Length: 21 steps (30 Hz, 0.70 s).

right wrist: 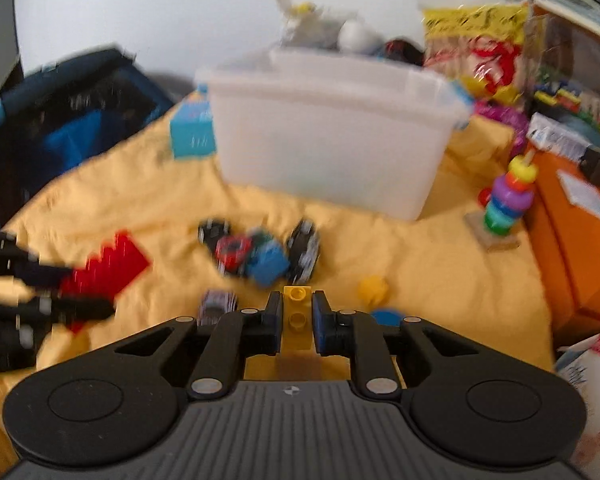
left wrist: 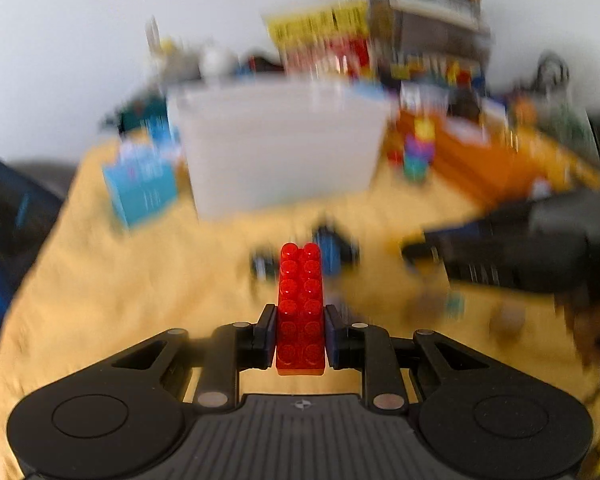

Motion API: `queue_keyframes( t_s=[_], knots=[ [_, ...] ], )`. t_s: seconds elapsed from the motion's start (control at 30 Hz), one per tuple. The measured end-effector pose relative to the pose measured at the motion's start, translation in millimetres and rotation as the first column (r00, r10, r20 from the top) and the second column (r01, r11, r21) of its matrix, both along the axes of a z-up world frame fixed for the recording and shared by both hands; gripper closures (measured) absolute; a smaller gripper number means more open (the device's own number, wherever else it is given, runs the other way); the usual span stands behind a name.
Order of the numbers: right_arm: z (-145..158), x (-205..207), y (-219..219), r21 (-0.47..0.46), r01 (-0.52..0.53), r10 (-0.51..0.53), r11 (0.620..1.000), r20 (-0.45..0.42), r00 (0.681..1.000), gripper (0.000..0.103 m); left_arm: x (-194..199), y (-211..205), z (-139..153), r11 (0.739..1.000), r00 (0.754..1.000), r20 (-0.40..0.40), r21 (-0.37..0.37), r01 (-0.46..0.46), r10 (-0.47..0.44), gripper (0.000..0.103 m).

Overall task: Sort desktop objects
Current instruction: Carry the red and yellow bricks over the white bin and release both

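Toys and blocks lie scattered on a yellow cloth (right wrist: 420, 248) that covers the work surface. At the far centre stands a translucent white bin (right wrist: 332, 136), the largest item on the cloth. An orange box (right wrist: 580, 248) sits at the right edge, and a blue card box (right wrist: 190, 136) leans just beside the bin's left wall. A ring-stacking toy (right wrist: 508, 196) stands upright on its wooden base, between the bin and the orange box. A cluster of toy cars (right wrist: 260, 252) (heavily blurred, individual cars hard to separate) lies at the centre of the cloth, nearer than the bin.

The left gripper (left wrist: 300, 324) has its pads pressed against both sides of a red studded brick (left wrist: 301, 308), which points away from the camera and is clear of the cloth. The right gripper (right wrist: 297, 312) pinches a small yellow studded brick (right wrist: 298, 316) between its pads. Near the right gripper's tips, on the cloth, lie a yellow round piece (right wrist: 374, 289) and a blue disc (right wrist: 386, 316).
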State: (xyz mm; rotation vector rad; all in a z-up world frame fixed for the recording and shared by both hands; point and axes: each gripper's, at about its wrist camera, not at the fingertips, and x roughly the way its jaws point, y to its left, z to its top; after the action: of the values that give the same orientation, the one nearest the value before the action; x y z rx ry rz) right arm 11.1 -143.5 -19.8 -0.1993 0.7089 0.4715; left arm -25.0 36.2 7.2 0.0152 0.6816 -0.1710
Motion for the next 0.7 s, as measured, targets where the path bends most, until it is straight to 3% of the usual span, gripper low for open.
queue_keyframes(
  t_s=[0.1,0.37,0.5,0.6,0.63,0.67,0.7],
  knots=[
    [26,7,-4,0.043,0.013,-0.016,0.999,0.063,0.998,0.086,21,0,32,1.0,0.996,0.084,-0.003,-0.002,0.003,0.076],
    [83,50,-1,0.111,0.018,-0.046,0.994,0.255,0.966,0.086,101,-4,92,0.996,0.964,0.266,0.081,-0.048,0.025,0.076],
    [101,87,13,0.13,0.028,-0.068,0.991,0.314,0.947,0.086,144,-3,107,0.992,0.954,0.296,0.096,-0.08,0.048,0.076],
    [106,117,26,0.15,0.051,-0.096,0.987,0.309,0.946,0.085,173,0,105,0.989,0.959,0.272,0.099,-0.107,0.077,0.076],
    [105,126,30,0.155,0.074,-0.12,0.985,0.31,0.943,0.084,180,2,102,0.989,0.96,0.266,0.091,-0.112,0.084,0.075],
    [104,136,33,0.146,0.099,-0.14,0.984,0.31,0.94,0.079,184,3,99,0.989,0.959,0.266,0.084,-0.123,0.097,0.068],
    [100,144,36,0.124,0.117,-0.15,0.985,0.302,0.941,0.061,185,3,96,0.988,0.96,0.259,0.085,-0.128,0.102,0.061]
  ],
)
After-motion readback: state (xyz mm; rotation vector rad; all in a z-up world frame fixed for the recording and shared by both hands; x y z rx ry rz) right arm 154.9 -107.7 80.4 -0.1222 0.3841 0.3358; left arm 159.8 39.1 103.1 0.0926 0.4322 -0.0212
